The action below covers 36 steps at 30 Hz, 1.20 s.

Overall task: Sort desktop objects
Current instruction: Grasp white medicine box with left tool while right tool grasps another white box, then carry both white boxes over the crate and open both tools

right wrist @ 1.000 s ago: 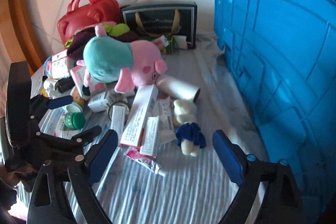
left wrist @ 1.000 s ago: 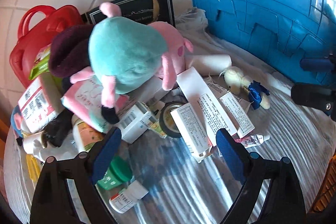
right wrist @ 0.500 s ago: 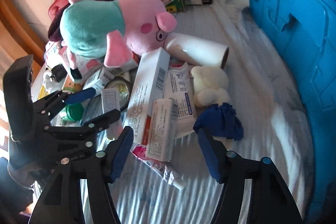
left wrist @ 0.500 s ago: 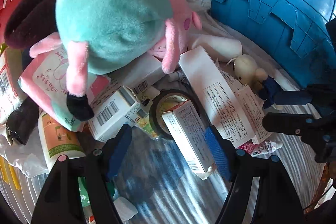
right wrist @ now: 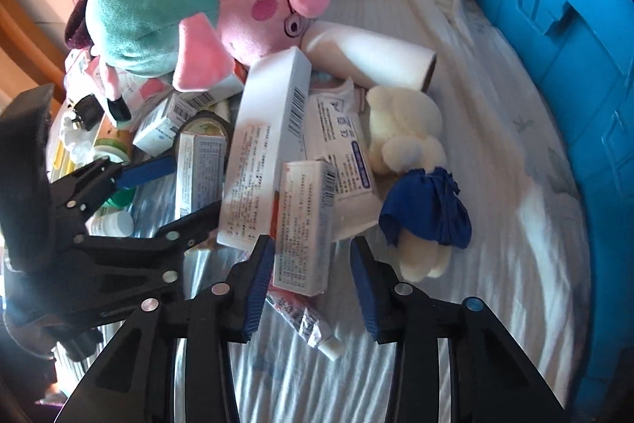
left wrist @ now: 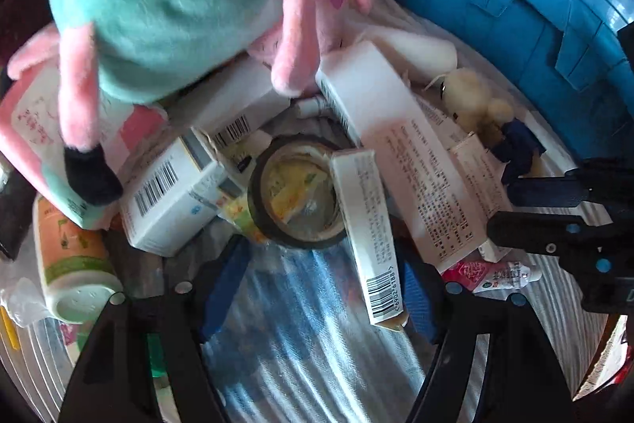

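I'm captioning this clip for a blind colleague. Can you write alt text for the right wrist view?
The right gripper is closing around a small white box in a heap of boxes on a striped cloth. Behind lie a pink pig plush, a white roll and a cream toy; a blue crate stands at right, and the left gripper reaches in from the left.

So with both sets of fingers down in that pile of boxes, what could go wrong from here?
The right gripper is closing around a small white box that leans on a longer box and lies over a tube; lifting it may drag or topple those. The left gripper straddles a narrow box propped on a tape roll, which could shift. The two grippers sit close together and might collide.
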Available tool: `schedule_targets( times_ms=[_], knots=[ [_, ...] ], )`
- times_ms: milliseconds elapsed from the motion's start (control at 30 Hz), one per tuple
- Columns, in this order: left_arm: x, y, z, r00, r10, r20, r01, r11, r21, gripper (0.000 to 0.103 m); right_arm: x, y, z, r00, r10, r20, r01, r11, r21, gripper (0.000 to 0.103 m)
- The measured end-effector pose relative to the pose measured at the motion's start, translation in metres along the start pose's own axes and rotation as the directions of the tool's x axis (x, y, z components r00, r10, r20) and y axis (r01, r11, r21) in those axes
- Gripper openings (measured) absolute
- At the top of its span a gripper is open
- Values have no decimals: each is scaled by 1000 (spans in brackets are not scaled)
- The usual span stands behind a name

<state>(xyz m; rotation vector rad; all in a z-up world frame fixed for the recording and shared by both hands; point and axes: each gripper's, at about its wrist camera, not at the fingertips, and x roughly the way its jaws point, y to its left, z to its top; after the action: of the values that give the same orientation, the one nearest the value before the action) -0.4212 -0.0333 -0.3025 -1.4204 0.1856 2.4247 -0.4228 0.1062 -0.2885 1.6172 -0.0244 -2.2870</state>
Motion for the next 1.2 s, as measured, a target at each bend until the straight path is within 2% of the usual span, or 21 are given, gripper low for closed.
schedule_targets(
  times_ms=[133,200,333,367,400,433,533,667,733,767,833,1000,1133,1200],
  knots=[
    [-4,6,-7,1000,-6,-14,6,1000,-5,68,7,4,4,1000,4,-29,-4,1000,-5,38],
    [-6,11,-10,1000,-10,-18,10,1000,-16,62,12,6,5,999,24,-36,-24,1000,2,37],
    [-5,7,-10,1000,-15,-24,14,1000,-7,60,15,2,7,997,54,-53,-53,998,23,34],
    [-5,4,-10,999,-26,-32,26,1000,6,51,16,-3,8,994,84,-71,-80,995,58,29],
    [-7,1,-11,998,-51,-39,52,999,11,42,17,-9,6,991,98,-89,-90,992,90,29],
    [-8,-1,-13,997,-68,-48,68,998,10,42,16,-13,2,992,93,-89,-85,992,99,29],
    [-7,-6,-17,998,-48,-49,51,998,44,42,21,-16,2,993,68,-92,-59,994,92,29],
    [-3,-11,-13,996,-38,-80,42,997,59,41,29,-5,10,996,31,-83,-29,999,30,28],
    [-2,-14,-13,997,-49,-67,54,995,82,27,30,-4,9,997,19,-72,-18,1000,13,27],
    [-2,-12,-13,995,-76,-66,80,994,69,15,31,-2,8,998,4,-69,-5,1000,-4,27],
    [-6,-7,-17,990,-122,-64,125,991,41,15,28,4,3,998,-3,-59,1,999,-32,27],
    [-32,-5,-35,992,-122,-33,124,990,66,15,8,15,-11,1000,0,-11,-1,997,-82,27],
    [-74,-6,-40,990,-130,51,125,989,80,15,-22,23,-13,998,33,55,-29,996,-82,27],
    [-100,-5,-26,985,-132,109,120,987,110,15,-48,33,-15,993,52,107,-43,995,-87,27]
  ],
)
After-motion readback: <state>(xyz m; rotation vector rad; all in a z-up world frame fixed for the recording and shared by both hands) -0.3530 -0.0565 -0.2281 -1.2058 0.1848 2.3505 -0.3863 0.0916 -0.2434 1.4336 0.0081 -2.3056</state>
